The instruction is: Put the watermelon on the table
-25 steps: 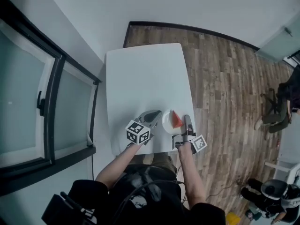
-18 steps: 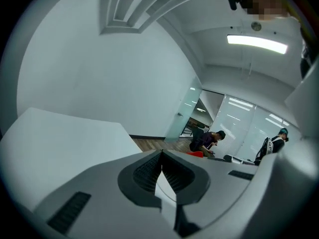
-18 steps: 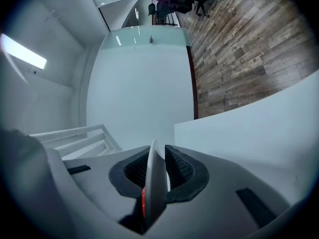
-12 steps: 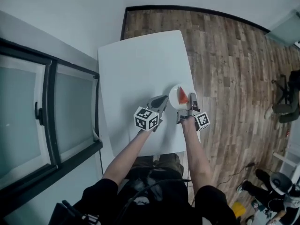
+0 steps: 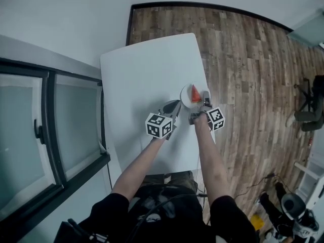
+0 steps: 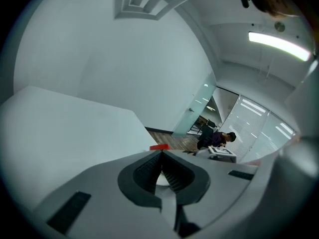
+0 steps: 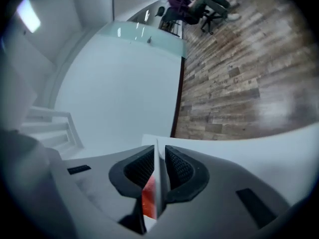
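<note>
A red watermelon slice [image 5: 195,92] lies on a small white plate [image 5: 187,96] over the right side of the white table [image 5: 147,70]. My right gripper [image 5: 204,98] is shut on the plate's near right rim. In the right gripper view the thin white rim [image 7: 158,158] stands clamped between the pads, with the red slice [image 7: 148,200] below. My left gripper [image 5: 174,106] hovers just left of the plate, shut with nothing in it. In the left gripper view its jaws [image 6: 160,159] meet, and the slice [image 6: 159,147] peeks above them. Whether the plate rests on the table I cannot tell.
The table's right edge [image 5: 208,110] runs close beside the plate, with wooden floor [image 5: 253,75] beyond it. A window frame [image 5: 55,130] lines the left wall. A dark chair [image 5: 309,105] stands far right. The table's far half holds nothing.
Both grippers have moved forward from the table's near edge further over the table, the right one carrying the plate with the slice. The grip has stayed the same.
</note>
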`<state>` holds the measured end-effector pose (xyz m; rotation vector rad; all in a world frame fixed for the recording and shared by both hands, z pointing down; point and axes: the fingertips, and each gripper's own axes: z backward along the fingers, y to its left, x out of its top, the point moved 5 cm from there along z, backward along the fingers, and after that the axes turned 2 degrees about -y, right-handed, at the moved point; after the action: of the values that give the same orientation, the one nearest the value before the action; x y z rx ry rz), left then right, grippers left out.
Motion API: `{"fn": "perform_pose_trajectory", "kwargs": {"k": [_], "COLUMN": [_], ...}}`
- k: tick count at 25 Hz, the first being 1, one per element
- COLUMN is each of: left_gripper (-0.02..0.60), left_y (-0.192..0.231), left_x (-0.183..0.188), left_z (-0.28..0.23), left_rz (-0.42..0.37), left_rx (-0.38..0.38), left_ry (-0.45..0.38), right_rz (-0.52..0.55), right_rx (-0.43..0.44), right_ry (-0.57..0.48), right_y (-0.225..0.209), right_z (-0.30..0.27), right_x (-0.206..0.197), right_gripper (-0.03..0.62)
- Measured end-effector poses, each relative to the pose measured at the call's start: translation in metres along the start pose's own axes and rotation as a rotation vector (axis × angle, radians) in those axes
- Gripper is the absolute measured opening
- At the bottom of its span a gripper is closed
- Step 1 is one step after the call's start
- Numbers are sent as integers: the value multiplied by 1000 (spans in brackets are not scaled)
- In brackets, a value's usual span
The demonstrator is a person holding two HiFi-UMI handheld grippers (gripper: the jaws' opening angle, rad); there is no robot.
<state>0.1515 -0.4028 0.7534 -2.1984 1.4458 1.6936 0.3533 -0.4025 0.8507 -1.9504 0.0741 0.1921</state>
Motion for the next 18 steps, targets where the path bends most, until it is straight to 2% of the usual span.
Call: {"fn": "perform_pose_trajectory", "kwargs": {"k": [4, 6, 11, 15, 18], "left_gripper": [5, 5, 5, 5, 5], "left_y": [-3, -6, -9, -17, -20], "left_x": [1, -1, 1, 6, 10], "left_z": [6, 9, 19, 26, 34], "left_rz": [33, 34, 16, 12, 3], "left_rx": [-5, -4, -1, -15, -27], "left_ry": [-3, 7, 16, -5, -21], "right_rz": [401, 556, 1000, 1117, 1252], "right_rx": [-251, -316, -338, -335, -258], "right_ry": [136, 177, 241, 252, 228], "right_y": [15, 20, 33, 26, 48], "right_z": [-14, -14, -17, -14, 1], "right_x": [3, 6, 4, 11, 13], "right_gripper": [61, 80, 148, 199, 199]}}
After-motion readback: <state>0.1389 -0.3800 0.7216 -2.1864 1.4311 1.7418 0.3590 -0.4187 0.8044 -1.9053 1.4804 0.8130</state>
